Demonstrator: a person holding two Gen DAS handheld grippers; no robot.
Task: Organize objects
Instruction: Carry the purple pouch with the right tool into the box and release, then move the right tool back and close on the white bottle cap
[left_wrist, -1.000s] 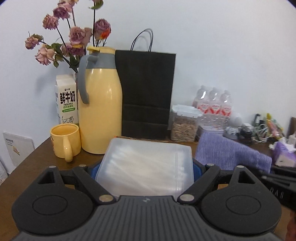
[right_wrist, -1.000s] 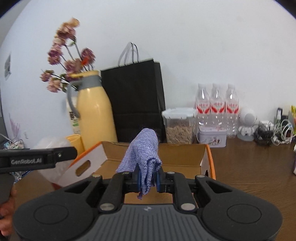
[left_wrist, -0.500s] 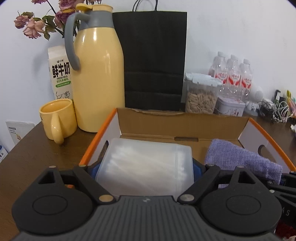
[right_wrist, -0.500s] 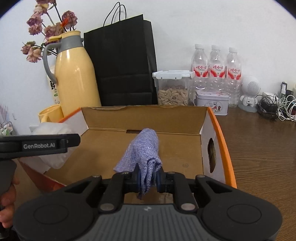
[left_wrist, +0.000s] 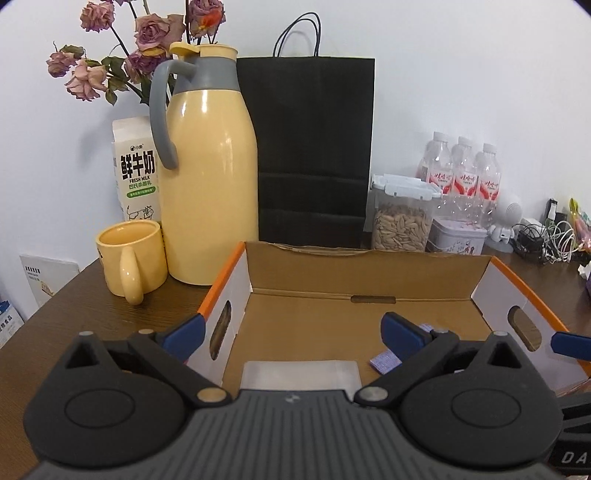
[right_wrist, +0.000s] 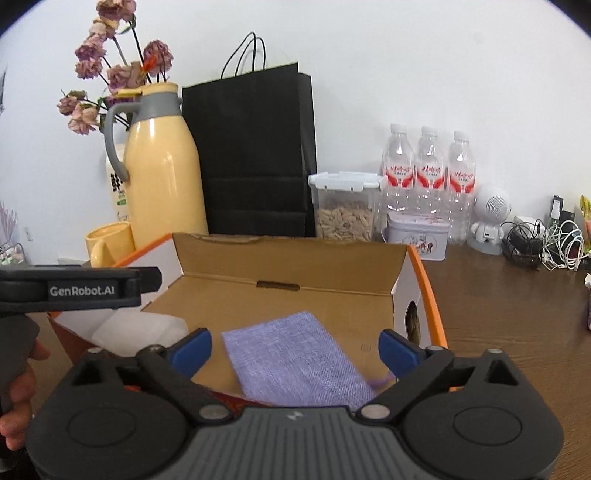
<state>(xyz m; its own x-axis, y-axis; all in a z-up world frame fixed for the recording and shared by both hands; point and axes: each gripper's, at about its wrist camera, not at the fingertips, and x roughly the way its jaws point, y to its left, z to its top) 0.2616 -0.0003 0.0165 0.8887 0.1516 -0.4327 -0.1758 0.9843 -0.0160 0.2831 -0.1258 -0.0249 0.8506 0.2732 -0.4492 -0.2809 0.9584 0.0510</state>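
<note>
Both grippers have just opened their jaws and nothing is clamped. The left gripper (left_wrist: 291, 332) stands wide above the clear plastic pack (left_wrist: 301, 374) lying at the near left of the cardboard box (left_wrist: 369, 266). The right gripper (right_wrist: 295, 349) gapes over the purple cloth (right_wrist: 295, 363) on the box floor. The cloth looks light and limp; pinch a bunched edge. The pack seems stiff and slick, best held across its sides.

A lilac woven cloth (right_wrist: 295, 360) lies in a brown, orange-edged box (right_wrist: 424, 280) behind a yellow jug (right_wrist: 162, 166).
</note>
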